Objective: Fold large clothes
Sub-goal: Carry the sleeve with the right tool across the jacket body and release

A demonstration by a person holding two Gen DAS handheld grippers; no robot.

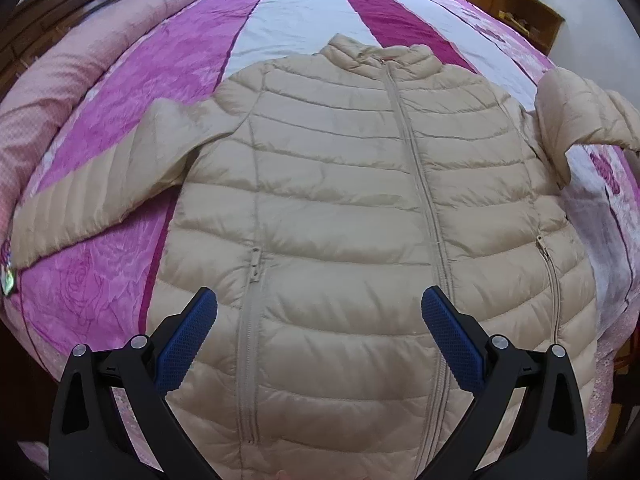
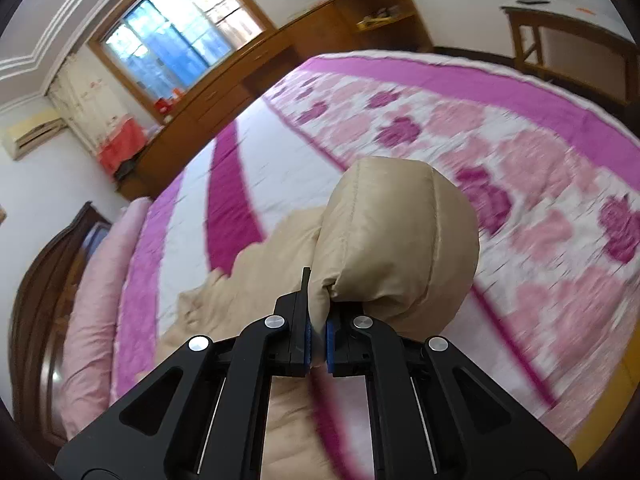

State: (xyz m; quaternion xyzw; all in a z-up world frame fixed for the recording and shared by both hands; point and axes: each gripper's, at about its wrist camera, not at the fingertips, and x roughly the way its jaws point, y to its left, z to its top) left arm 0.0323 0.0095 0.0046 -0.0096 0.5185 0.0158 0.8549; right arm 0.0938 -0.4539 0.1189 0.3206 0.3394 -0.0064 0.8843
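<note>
Blue-padded left gripper: jaws wide apart, nothing between them, hovering over lower front of jacket, w/ pocket zip just beyond its left pad.

Jacket: beige quilted puffer, front up, zipped, spread flat on bedspread; collar at far end. Centre zip runs collar to hem. 2nd pocket zip on jacket's other side.

Left-side sleeve: lies flat, angled out from jacket body onto bedspread.

Right-side sleeve: lifted off bedspread, bent over near jacket shoulder.

Right gripper: clamped tight on cuff end of that sleeve; fabric bulges beyond pads.

Bedspread: pink/magenta/white stripes, floral band.

Pink rolled quilt: along bedspread edge, apart from jacket.

Window, wooden cabinets: beyond bed; view blurred.
</note>
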